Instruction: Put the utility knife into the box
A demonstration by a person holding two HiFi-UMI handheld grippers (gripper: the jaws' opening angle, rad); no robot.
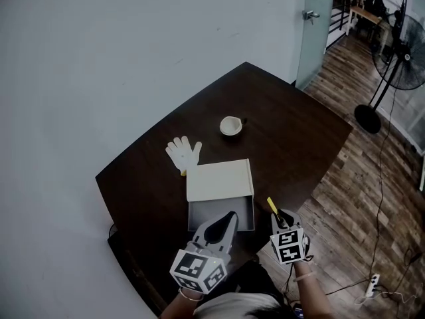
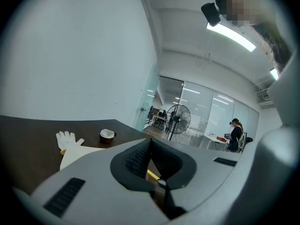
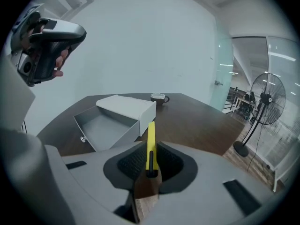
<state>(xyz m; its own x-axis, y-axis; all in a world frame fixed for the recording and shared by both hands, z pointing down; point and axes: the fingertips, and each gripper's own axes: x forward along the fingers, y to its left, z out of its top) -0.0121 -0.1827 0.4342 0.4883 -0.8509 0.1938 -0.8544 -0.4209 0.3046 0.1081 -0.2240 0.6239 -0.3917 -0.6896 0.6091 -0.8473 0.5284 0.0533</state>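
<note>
A yellow utility knife (image 3: 150,142) stands between the jaws of my right gripper (image 3: 151,165), which is shut on it, blade end pointing away. In the head view the right gripper (image 1: 281,222) hovers just right of the open grey box (image 1: 222,216), with the knife (image 1: 271,205) sticking out toward the table. The box's white lid (image 1: 219,179) lies over the box's far part. The box (image 3: 104,128) is empty inside. My left gripper (image 1: 222,227) sits above the box's near edge, shut on nothing (image 2: 150,146).
A white glove (image 1: 182,153) lies on the dark table (image 1: 292,131) beyond the lid, and a small cup (image 1: 230,125) stands farther back. The table's near-right edge drops to a wooden floor, where a standing fan (image 1: 397,52) is.
</note>
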